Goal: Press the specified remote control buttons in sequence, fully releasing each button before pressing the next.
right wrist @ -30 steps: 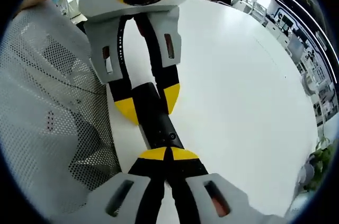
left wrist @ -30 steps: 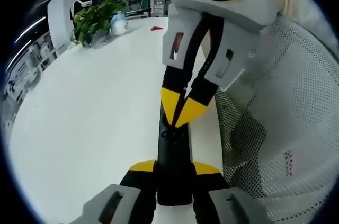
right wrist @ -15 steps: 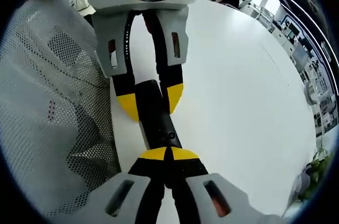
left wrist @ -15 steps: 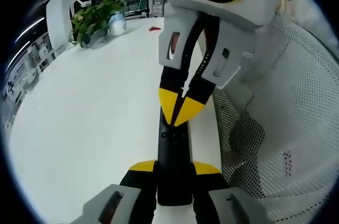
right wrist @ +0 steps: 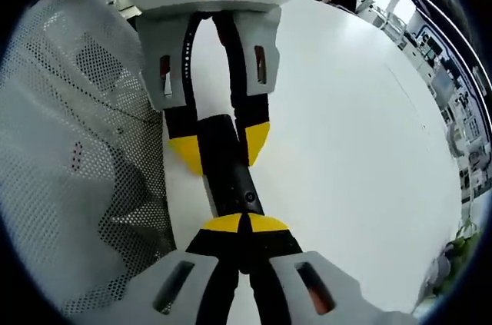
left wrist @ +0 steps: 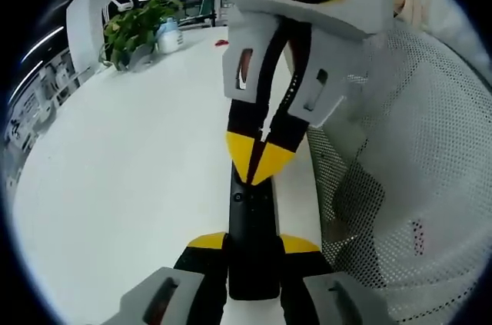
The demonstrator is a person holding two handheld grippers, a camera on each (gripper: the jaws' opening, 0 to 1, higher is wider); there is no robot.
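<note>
Black remote control held at one end by the left gripper, pressed near the other by the right.

Remote control (left wrist: 250,240): long, black, lying over the white table (left wrist: 115,187); one end clamped between the yellow pads of the left gripper (left wrist: 251,244). Right gripper (left wrist: 260,157): jaws brought together, yellow tips touching the remote's top face ahead of the left jaws. In the right gripper view the right gripper (right wrist: 244,224) meets the remote control (right wrist: 229,175), the left gripper (right wrist: 219,144) clamping beyond. Grey mesh chair (left wrist: 415,187) just beside both. Potted plant (left wrist: 138,27) and bottle (left wrist: 167,35) far ahead, well apart.
</note>
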